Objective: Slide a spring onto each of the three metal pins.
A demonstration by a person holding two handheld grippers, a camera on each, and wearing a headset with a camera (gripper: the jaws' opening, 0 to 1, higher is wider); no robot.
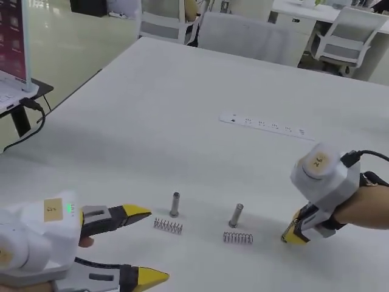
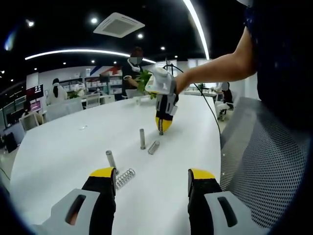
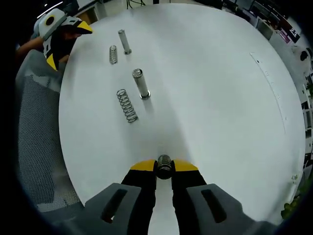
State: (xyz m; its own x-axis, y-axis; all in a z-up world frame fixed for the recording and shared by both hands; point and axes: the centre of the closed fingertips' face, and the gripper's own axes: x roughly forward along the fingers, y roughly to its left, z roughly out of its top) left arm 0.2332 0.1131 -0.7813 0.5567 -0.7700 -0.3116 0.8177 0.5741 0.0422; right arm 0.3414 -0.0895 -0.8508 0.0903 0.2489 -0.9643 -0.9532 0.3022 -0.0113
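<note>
Yellow-tipped right gripper (image 3: pixel 164 170) is narrow, clamped on a spring (image 3: pixel 164 164) seen end-on, its long axis running straight ahead along the jaws. Can't tell if a pin sits inside it. Ahead and slightly left stands the nearer pin (image 3: pixel 141 83), upright on the bench (image 3: pixel 210 88), with a loose spring (image 3: pixel 126 105) lying just beside it. Left gripper (image 2: pixel 151 176) is wide and empty. Second pin (image 2: pixel 111 159) is just ahead of its left jaw, so likely the left's job.

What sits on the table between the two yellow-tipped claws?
In the head view: the left pin with the left spring beside it, then the right pin with the right spring, both pins upright.
</note>
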